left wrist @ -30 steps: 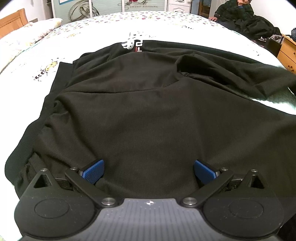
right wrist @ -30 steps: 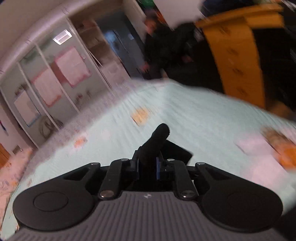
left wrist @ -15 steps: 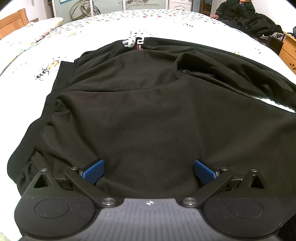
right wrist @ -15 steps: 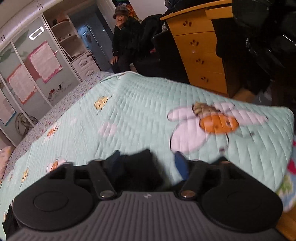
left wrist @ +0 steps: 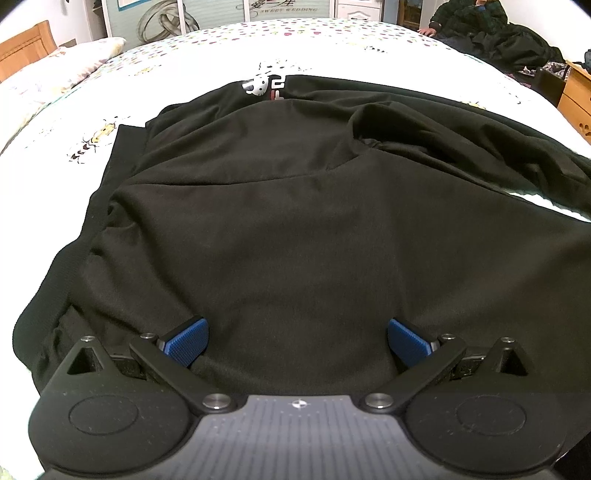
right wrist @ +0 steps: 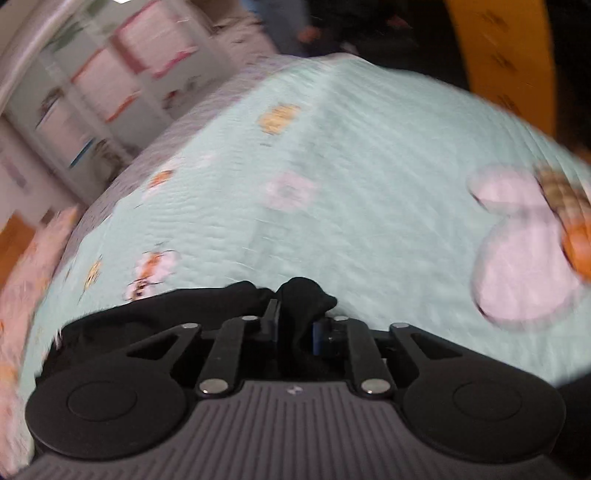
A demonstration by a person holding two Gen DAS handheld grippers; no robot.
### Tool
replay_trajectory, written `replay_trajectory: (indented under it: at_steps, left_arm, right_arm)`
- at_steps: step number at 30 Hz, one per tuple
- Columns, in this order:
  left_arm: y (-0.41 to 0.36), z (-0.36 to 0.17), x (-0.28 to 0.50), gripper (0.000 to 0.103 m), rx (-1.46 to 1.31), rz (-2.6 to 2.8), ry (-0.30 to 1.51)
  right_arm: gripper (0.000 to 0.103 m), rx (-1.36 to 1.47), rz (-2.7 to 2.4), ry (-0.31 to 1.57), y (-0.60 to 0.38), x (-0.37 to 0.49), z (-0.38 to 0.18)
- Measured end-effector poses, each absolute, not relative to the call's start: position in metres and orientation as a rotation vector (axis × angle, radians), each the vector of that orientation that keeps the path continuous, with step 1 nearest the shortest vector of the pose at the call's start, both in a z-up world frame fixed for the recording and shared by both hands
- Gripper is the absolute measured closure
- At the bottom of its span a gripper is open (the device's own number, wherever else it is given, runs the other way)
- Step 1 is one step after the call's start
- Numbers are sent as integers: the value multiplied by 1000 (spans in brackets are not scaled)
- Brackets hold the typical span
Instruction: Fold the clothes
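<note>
A black sweatshirt (left wrist: 295, 221) lies spread across the bed, a white print (left wrist: 258, 85) showing at its far edge. My left gripper (left wrist: 297, 339) is open low over the near part of the cloth, its blue pads (left wrist: 186, 341) wide apart with fabric bulging between them. In the blurred right wrist view, my right gripper (right wrist: 295, 326) is shut on a bunched bit of black fabric (right wrist: 306, 295) that sticks up past the fingers. More black cloth trails off to the left below it.
The bed has a pale green quilt (right wrist: 369, 166) with flower and bee prints. A pillow (left wrist: 48, 81) and wooden headboard (left wrist: 26, 48) sit far left. A person (left wrist: 472, 22) sits beyond the bed at top right, near a wooden drawer unit (left wrist: 576, 96).
The right gripper was shut on black cloth, opened half a second ago, and is now shut on black cloth again while its view swings. The left gripper has hardly moved.
</note>
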State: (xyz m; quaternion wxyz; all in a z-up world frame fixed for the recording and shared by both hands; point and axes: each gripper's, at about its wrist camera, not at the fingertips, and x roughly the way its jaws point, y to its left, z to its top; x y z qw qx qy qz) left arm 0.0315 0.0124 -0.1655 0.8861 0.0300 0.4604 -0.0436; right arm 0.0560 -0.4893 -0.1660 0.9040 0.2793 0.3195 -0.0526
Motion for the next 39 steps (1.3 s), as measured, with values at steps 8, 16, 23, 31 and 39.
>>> replay_trajectory:
  at_steps: [8, 16, 23, 31, 39]
  left_arm:
    - [10, -166, 34, 0, 60, -80, 959]
    - [11, -166, 33, 0, 61, -85, 956]
    - [10, -167, 34, 0, 63, -83, 955]
    - [7, -167, 34, 0, 66, -69, 955]
    - [5, -167, 33, 0, 66, -59, 953]
  right_arm:
    - [88, 267, -137, 235, -498, 83, -57]
    - [43, 472, -407, 511, -544, 97, -130]
    - [43, 331, -325, 567, -506, 81, -155]
    - [44, 235, -299, 602, -492, 88, -162]
    - [47, 155, -269, 662, -480, 104, -173]
